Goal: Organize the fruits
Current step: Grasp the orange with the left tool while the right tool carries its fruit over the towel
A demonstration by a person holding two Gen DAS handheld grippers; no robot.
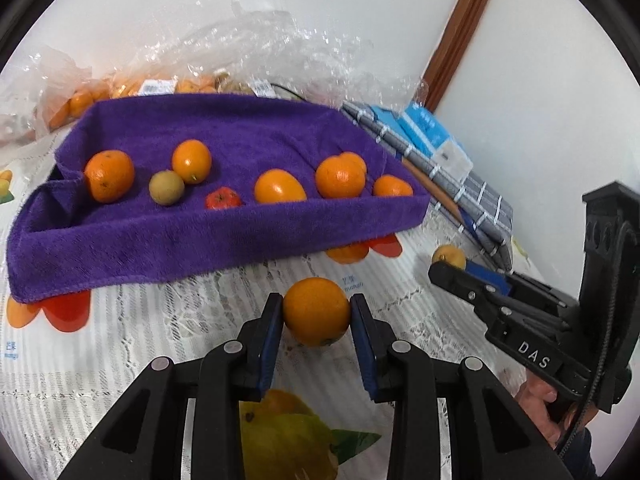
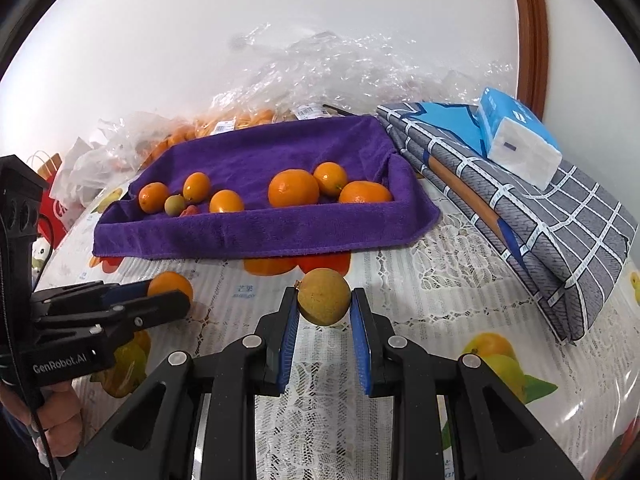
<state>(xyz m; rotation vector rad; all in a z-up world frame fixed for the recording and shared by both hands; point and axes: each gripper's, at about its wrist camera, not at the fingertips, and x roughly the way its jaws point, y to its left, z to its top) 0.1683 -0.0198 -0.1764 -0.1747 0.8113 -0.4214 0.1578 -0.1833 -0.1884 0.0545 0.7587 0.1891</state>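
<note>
While the left gripper point(image 1: 316, 312) clamps an orange point(image 1: 316, 310) and the right gripper point(image 2: 324, 306) pinches a brownish fruit point(image 2: 323, 296), apparently off the table, carry both over the purple towel tray's point(image 1: 224, 236) near wall, releasing into bare spots among the 8 fruits.

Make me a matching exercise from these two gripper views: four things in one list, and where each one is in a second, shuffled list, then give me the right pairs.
Things
1. orange
2. brownish-yellow fruit
3. small red fruit
4. tissue pack

Places
A. on the folded grey checked cloth
B. between the fingers of the left gripper
C. in the purple towel tray
D. between the fingers of the right gripper

Pairs: 1-B, 2-D, 3-C, 4-A
</note>
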